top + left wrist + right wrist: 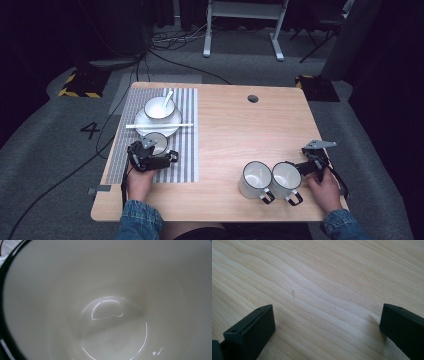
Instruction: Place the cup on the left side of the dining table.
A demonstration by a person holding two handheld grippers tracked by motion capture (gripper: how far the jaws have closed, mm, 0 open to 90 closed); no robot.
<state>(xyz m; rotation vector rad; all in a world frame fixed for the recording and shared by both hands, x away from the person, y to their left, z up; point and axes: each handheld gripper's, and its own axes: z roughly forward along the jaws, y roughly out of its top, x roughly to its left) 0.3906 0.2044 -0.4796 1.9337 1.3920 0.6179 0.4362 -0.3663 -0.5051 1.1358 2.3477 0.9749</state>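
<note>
Hovering over the white enamel mug (157,142) on the grey striped placemat (186,150), the left gripper (145,157) looks straight into it; its grip cannot be told. The right gripper (312,162) rests wide open, empty, beside two similar mugs (270,179).

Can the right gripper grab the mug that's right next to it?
Probably yes. The right gripper sits just beside the nearer mug, its jaws stand wide open over bare table, and nothing lies between them. The second mug touches it on the far side, so it might get nudged.
</note>
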